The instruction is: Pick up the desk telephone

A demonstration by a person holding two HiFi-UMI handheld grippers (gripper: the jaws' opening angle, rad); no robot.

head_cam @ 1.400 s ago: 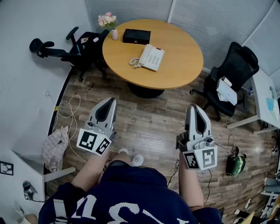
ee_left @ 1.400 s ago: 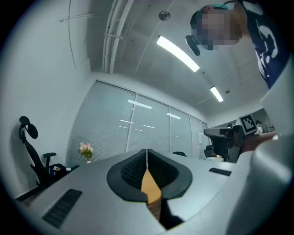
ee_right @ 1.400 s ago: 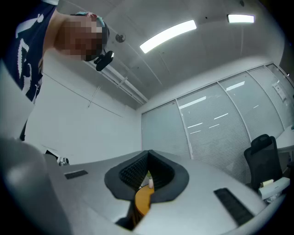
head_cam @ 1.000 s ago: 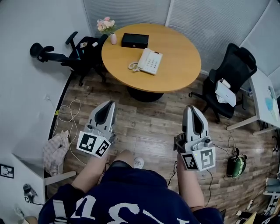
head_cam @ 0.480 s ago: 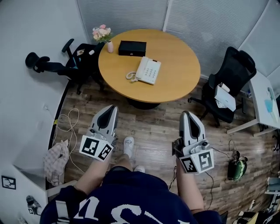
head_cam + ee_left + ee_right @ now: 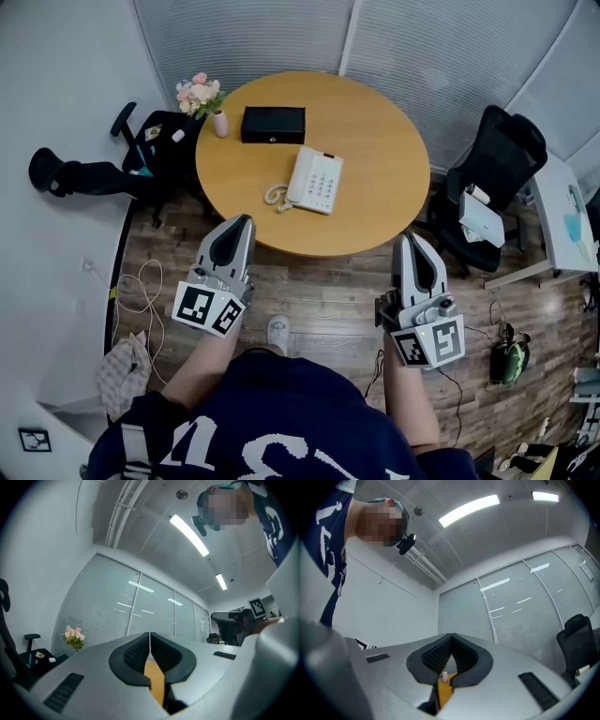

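A white desk telephone [image 6: 314,180] with a coiled cord lies near the front of a round wooden table [image 6: 375,122] in the head view. My left gripper [image 6: 238,223] is shut and empty, its tip at the table's near edge, left of the phone. At the table's front right edge my right gripper [image 6: 412,240] is shut too, holding nothing. In the left gripper view the left gripper's [image 6: 150,637] jaws meet, with only a strip of tabletop [image 6: 155,682] showing under them. The right gripper view shows the right gripper's [image 6: 451,639] jaws closed over a sliver of table [image 6: 444,690]; the phone is hidden in both gripper views.
A black box [image 6: 273,124] and a small vase of pink flowers [image 6: 199,96] stand at the table's far left. Black office chairs sit to the left [image 6: 141,150] and to the right [image 6: 492,178]. A white desk [image 6: 567,225], cables and a green bag [image 6: 507,361] lie on the wooden floor side.
Both grippers have moved forward toward the table, still shut; their tips now reach its near edge. The table and phone sit closer in the head view.
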